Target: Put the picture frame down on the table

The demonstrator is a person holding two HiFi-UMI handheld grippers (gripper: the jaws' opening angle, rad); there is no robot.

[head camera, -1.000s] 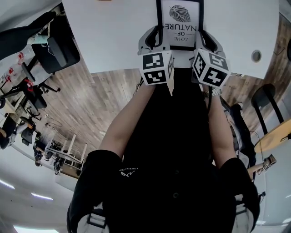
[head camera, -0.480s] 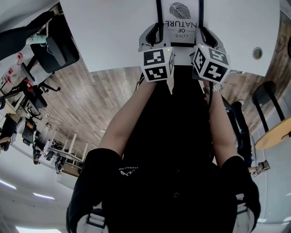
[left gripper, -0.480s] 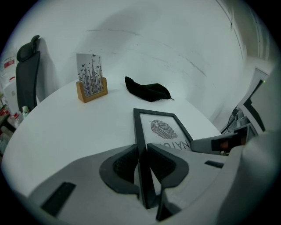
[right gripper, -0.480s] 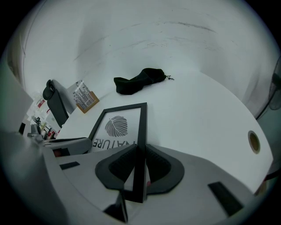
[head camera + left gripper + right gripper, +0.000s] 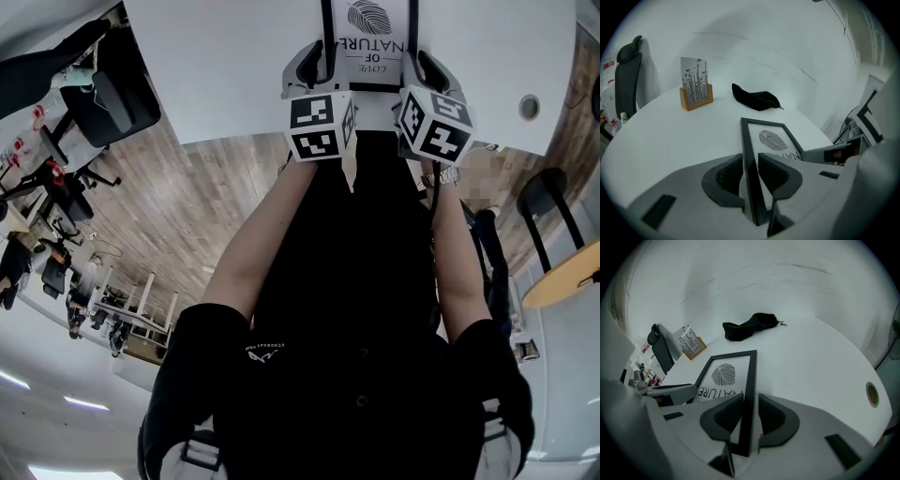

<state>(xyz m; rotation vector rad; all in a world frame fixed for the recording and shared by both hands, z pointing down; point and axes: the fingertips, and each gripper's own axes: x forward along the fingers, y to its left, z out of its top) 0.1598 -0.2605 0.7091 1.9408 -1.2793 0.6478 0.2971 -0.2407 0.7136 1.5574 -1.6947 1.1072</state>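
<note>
Left gripper [image 5: 750,174]: clamped on the left rail of the picture frame [image 5: 771,140], one dark pad on each side of the black moulding; seen from the head [image 5: 317,67] at the near edge of the table [image 5: 216,66].
Right gripper [image 5: 749,417]: pinching the right rail of the same frame in the same way; seen from the head [image 5: 427,73] just beside the left one.
Picture frame: held between the two grippers, low and nearly level over the white table top, leaf print and lettering face up; contact with the top not clear from any view.
Black pouch [image 5: 754,101]: crumpled on the table beyond the frame, apart from it.
Wooden holder [image 5: 696,101]: farther back to the left; the only container here, with one printed card [image 5: 693,84] standing upright in its slot.
Office chair [image 5: 627,79]: past the table's far left edge.
Head view only: marker cubes, both forearms, wood floor.
Gripper views only: pouch, holder and card.
Right gripper view, not the left: round cable grommet [image 5: 871,394] in the table top, well to the right.
</note>
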